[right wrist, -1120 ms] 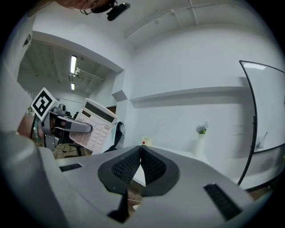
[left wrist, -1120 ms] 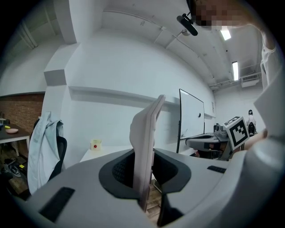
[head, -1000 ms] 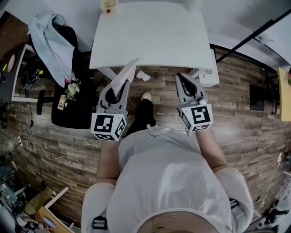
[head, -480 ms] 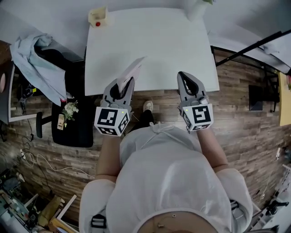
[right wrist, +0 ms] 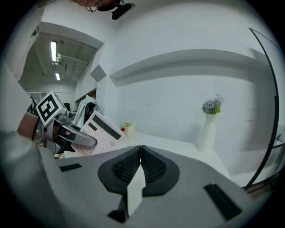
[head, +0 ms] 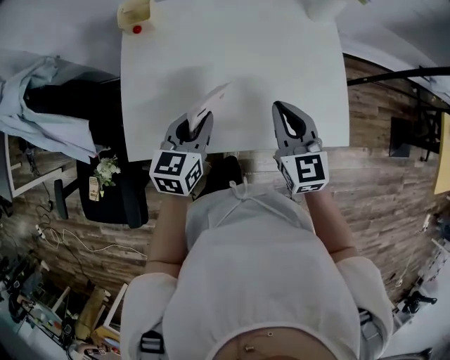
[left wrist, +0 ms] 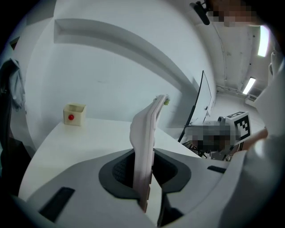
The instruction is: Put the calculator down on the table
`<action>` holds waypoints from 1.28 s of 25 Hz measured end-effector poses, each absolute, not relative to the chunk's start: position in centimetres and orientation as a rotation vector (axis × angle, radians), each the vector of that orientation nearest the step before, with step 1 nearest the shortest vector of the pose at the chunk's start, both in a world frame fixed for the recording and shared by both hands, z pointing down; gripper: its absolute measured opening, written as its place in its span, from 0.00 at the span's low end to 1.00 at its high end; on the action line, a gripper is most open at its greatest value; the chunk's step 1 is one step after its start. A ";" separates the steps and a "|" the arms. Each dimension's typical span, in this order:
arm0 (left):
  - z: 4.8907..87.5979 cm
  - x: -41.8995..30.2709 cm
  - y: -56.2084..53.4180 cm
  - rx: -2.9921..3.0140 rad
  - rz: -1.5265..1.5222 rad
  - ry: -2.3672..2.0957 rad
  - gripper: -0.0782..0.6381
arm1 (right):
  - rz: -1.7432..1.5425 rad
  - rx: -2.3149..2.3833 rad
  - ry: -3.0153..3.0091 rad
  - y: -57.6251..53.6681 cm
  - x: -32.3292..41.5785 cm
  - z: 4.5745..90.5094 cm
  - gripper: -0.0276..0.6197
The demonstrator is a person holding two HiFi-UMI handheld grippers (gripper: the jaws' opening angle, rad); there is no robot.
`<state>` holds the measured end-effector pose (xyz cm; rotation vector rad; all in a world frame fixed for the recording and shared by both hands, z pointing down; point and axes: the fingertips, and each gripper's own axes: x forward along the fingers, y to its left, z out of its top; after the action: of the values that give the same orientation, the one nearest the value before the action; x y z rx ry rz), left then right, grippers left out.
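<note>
A white calculator [head: 206, 102] stands on edge between the jaws of my left gripper [head: 193, 122], which is shut on it over the near edge of the white table [head: 232, 56]. In the left gripper view the calculator [left wrist: 146, 142] rises edge-on from the jaws. The right gripper view catches the calculator's [right wrist: 100, 132] key face and dark display at the left. My right gripper [head: 289, 116] hovers over the table's near edge, shut, with nothing between its fingers; its jaws [right wrist: 140, 149] meet tip to tip.
A small cream box with a red dot [head: 133, 14] sits at the table's far left corner. A white vase with flowers [right wrist: 209, 127] stands at the far right. A dark chair with cloth [head: 63, 119] is left of the table. Cables and clutter lie on the wooden floor [head: 63, 239].
Both grippers have moved forward from above the floor to over the table's near edge. The left gripper still carries the calculator; the right stays shut and empty.
</note>
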<state>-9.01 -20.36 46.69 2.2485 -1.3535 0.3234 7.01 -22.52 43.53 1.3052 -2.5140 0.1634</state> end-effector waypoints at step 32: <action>57.8 -12.0 -25.9 2.007 0.328 -1.280 0.33 | 0.325 1.163 -2.383 -28.2 3.4 52.4 0.05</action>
<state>-11.98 -25.86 57.77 2.0071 -1.2797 0.3278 3.36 -28.24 52.42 1.1631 -2.3834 0.3251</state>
